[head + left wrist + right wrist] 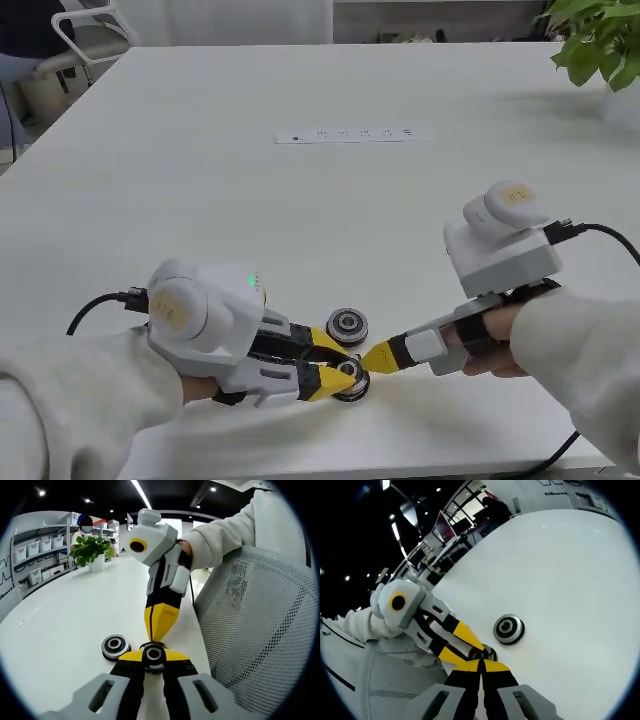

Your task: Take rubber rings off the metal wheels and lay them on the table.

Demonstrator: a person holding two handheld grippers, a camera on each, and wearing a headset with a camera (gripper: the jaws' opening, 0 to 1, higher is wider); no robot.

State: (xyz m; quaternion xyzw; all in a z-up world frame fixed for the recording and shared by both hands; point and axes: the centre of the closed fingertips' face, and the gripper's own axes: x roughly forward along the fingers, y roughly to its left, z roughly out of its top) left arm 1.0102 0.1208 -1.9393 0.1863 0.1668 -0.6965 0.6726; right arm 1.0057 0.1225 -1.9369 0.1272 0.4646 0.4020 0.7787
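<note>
- The left gripper (344, 368) is low at the near edge of the table (300, 220), its 2 yellow-tipped jaws clamped on a wheel (153, 655), 1 jaw on each side of it.
- The held wheel sits on or just above the tabletop; I cannot tell which. Its dark rubber ring (357, 392) is on the rim.
- The right gripper (378, 358) reaches in from the other side with its jaws pressed together. The joined yellow tip touches the rim of the held wheel. I cannot tell whether it pinches the ring.
- A 2nd wheel (347, 325) lies flat on the table just beside the held one, apart from both grippers. Its black ring (519, 628) is seated around the metal hub.
- In the left gripper view, shelves along the wall carry several pale bins (45, 545); their contents cannot be made out.
- A white pot (96, 564) at the far end of the table holds a leafy plant (89, 549).
- A white power strip (350, 134) lies flat mid-table, well apart from the wheels.
- A grey mesh chair (260, 630) stands against the near table edge, next to the sleeve (220, 535) of the arm with the right gripper.
</note>
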